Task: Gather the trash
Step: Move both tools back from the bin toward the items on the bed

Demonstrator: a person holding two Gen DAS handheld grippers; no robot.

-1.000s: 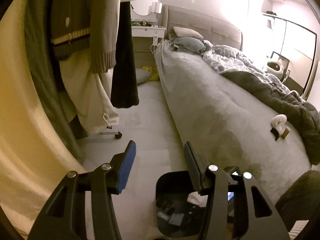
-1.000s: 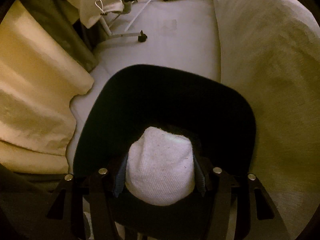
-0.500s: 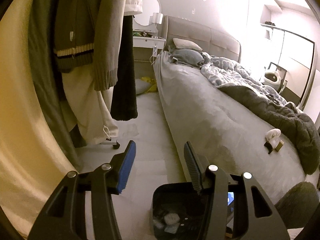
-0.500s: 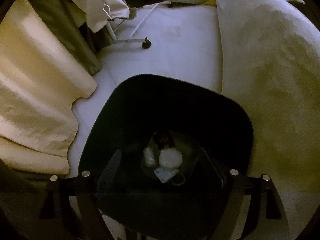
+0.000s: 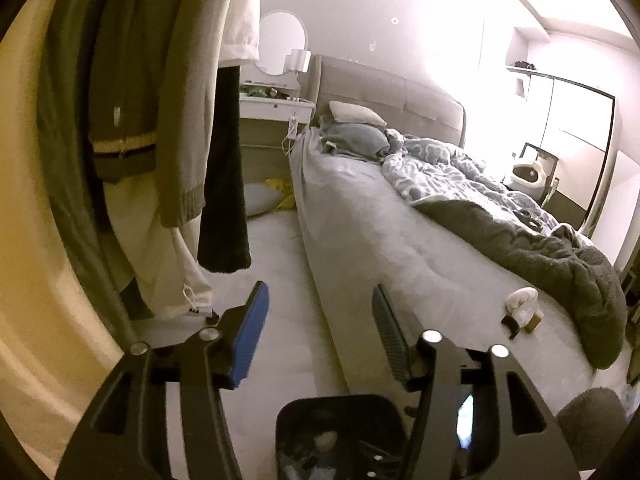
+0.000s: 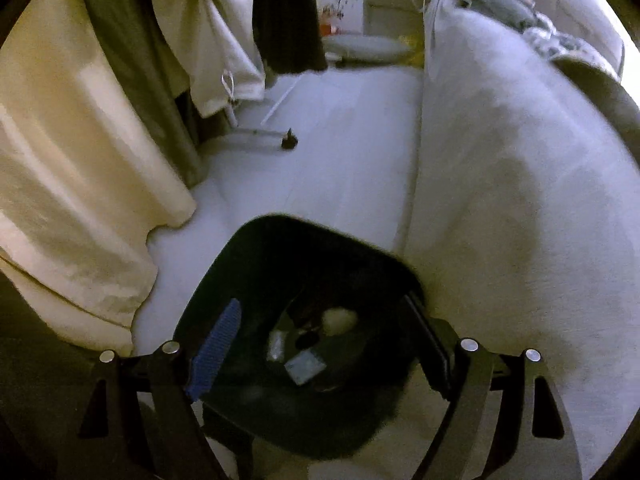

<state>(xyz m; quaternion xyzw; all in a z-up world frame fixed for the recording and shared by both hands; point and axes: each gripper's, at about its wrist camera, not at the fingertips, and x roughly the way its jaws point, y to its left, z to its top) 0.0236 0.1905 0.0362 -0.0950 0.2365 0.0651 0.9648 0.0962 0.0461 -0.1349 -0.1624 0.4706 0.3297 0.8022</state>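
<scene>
Both tools gape empty, right tool (image 6: 320, 356) above the black plastic bin (image 6: 304, 264); the white crumpled wad (image 5: 520, 300) on the bed (image 5: 400, 240) looks soft and light; pinch its middle.

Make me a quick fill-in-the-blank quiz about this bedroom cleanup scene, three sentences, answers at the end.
1. The black bin stands on the floor beside the ____.
2. The right gripper is open and holds ____.
3. The white wad lies inside the ____.
Answers: bed; nothing; bin
</scene>
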